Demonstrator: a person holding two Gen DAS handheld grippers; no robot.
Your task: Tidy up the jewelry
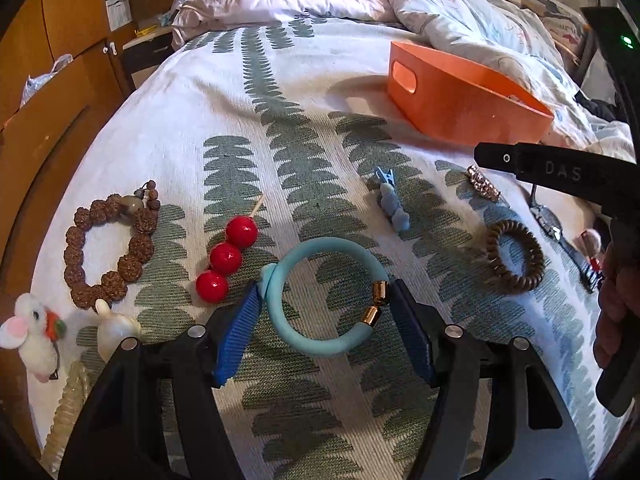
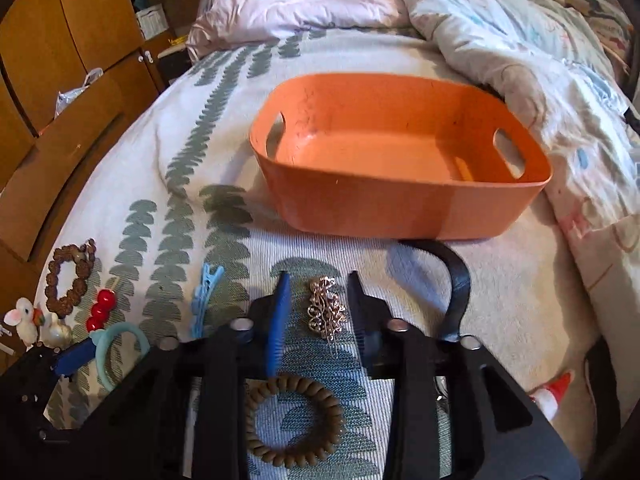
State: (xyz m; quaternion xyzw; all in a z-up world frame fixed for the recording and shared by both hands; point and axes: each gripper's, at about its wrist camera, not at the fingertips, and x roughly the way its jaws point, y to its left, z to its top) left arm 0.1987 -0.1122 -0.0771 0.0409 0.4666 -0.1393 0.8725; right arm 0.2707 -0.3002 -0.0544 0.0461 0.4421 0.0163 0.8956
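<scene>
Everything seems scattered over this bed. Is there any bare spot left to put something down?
Yes: the wide stretch of bedspread between the orange bin and the row of trinkets, and the bin's floor as far as it shows. It is crowded from the brown bead bracelet across to the brown coil hair tie.

Right hand-held gripper (image 2: pixel 318 308) open over the bed (image 2: pixel 160 128), astride a rose-gold filigree hair clip (image 2: pixel 326 310), pads clear of it; brown spiral hair tie (image 2: pixel 294 422) nearer the camera; empty orange basket (image 2: pixel 384 208) beyond; black strap (image 2: pixel 456 284) just right.
</scene>
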